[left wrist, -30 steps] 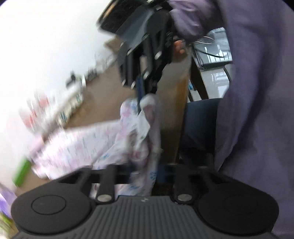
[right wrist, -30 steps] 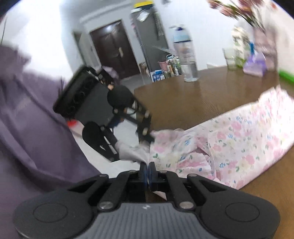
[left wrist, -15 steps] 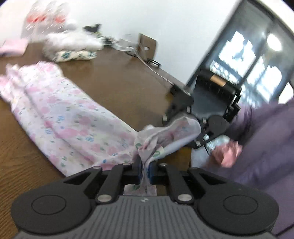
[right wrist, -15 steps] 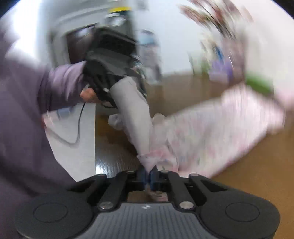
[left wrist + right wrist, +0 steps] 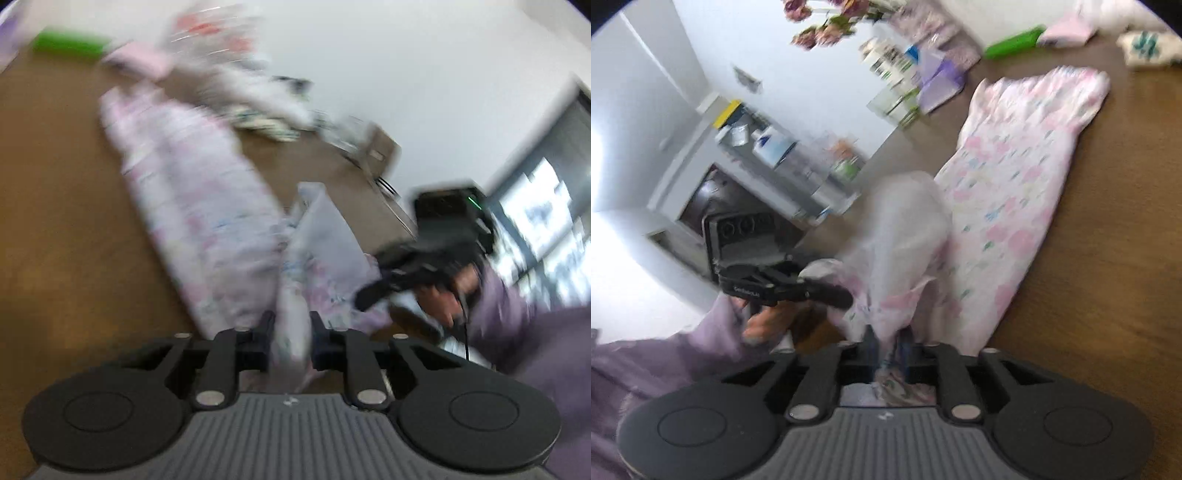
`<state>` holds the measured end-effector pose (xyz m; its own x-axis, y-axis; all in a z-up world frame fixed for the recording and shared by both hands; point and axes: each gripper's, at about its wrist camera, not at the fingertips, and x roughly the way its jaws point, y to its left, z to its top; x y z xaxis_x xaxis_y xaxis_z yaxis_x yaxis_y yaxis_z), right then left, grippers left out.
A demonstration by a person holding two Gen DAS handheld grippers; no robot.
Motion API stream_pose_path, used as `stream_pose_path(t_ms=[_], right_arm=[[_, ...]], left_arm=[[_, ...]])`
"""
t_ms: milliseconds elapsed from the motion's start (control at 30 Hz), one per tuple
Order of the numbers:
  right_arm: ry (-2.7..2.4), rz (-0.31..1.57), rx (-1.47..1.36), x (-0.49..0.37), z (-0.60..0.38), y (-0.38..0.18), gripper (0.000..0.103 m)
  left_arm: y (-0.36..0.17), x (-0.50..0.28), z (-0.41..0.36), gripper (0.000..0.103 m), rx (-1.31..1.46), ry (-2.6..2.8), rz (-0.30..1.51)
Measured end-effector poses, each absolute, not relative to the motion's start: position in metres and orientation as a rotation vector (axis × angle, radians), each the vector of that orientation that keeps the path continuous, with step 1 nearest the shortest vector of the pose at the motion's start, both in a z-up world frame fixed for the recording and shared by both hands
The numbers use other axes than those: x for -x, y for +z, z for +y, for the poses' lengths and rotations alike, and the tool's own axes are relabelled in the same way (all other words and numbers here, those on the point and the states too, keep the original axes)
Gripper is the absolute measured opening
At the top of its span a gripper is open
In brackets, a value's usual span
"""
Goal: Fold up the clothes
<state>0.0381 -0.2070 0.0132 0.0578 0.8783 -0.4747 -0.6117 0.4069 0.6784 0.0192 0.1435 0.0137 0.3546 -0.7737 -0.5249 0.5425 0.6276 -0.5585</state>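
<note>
Both left gripper [image 5: 291, 334] and right gripper [image 5: 890, 341] pinch floral garment [image 5: 1008, 192]'s near hem; thin, floppy, light, lifts off table [image 5: 1108, 258]

Bright daylight, heavy motion blur, fisheye warping.

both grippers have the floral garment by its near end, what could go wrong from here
1. The left gripper and right gripper each pinch only a thin bunch of the floral garment; it may slip out mid-fold.
2. Both grips sit at the table edge, so a dropped end could slide off.
3. Carrying the fold forward could sweep into the green object and small folded items beyond the far hem.
</note>
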Motion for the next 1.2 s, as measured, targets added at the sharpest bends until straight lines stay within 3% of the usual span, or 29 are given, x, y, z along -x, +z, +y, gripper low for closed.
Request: stream_pose_path(t_ms=[67, 167, 233, 267, 300, 367, 433, 467, 533, 600, 667, 867, 933, 967, 1000, 1033, 1067, 1200], right_arm=[[1.159, 0.923, -0.249, -0.027, -0.205, 0.019, 0.058], [1.130, 0.871, -0.206, -0.017, -0.212, 0.024, 0.058], [1.119, 0.827, -0.231, -0.014, -0.219, 0.026, 0.045], [1.105, 0.818, -0.244, -0.013, -0.223, 0.025, 0.012], [1.082, 0.824, -0.259, -0.015, -0.225, 0.026, 0.005], [1.045, 0.826, -0.285, -0.020, -0.223, 0.026, 0.005], [1.017, 0.831, -0.301, -0.024, -0.221, 0.025, 0.009], [1.008, 0.838, -0.304, -0.026, -0.220, 0.024, 0.013], [0.994, 0.841, -0.311, -0.028, -0.217, 0.022, 0.020], [0.988, 0.814, -0.324, -0.029, -0.216, 0.023, 0.037], [0.967, 0.789, -0.320, -0.031, -0.211, 0.023, 0.042], [0.923, 0.756, -0.350, -0.045, -0.189, 0.020, 0.042], [0.913, 0.746, -0.334, -0.049, -0.179, 0.021, 0.041], [0.916, 0.741, -0.329, -0.052, -0.175, 0.021, 0.029], [0.923, 0.735, -0.328, -0.054, -0.171, 0.021, 0.003], [0.922, 0.731, -0.345, -0.055, -0.170, 0.021, 0.002], [0.911, 0.726, -0.374, -0.057, -0.172, 0.021, 0.002], [0.871, 0.688, -0.414, -0.054, -0.172, 0.020, 0.001]], left_arm=[[0.014, -0.012, 0.146, 0.021, 0.293, -0.838, 0.807], [0.023, -0.010, 0.141, 0.026, 0.242, -0.833, 0.732], [0.031, -0.013, 0.134, 0.023, 0.200, -0.844, 0.677], [0.030, -0.019, 0.130, 0.022, 0.188, -0.834, 0.684], [0.025, -0.028, 0.126, 0.021, 0.189, -0.807, 0.715], [0.019, -0.029, 0.129, 0.018, 0.218, -0.768, 0.720], [0.016, -0.026, 0.133, 0.023, 0.246, -0.731, 0.696], [0.019, -0.022, 0.137, 0.031, 0.251, -0.745, 0.658], [0.027, -0.014, 0.140, 0.081, 0.233, -0.763, 0.583], [0.033, -0.014, 0.142, 0.092, 0.187, -0.777, 0.535], [0.031, -0.025, 0.135, 0.092, 0.175, -0.836, 0.570], [0.017, -0.056, 0.118, 0.091, 0.150, -0.934, 0.705], [0.017, -0.057, 0.117, 0.079, 0.132, -0.970, 0.717], [0.016, -0.055, 0.115, 0.075, 0.119, -0.981, 0.722], [0.016, -0.054, 0.114, 0.059, 0.107, -0.993, 0.727], [0.015, -0.051, 0.113, 0.039, 0.089, -0.996, 0.747], [0.014, -0.048, 0.112, 0.033, 0.072, -0.998, 0.767], [0.011, -0.040, 0.119, 0.025, 0.134, -0.996, 0.812]])
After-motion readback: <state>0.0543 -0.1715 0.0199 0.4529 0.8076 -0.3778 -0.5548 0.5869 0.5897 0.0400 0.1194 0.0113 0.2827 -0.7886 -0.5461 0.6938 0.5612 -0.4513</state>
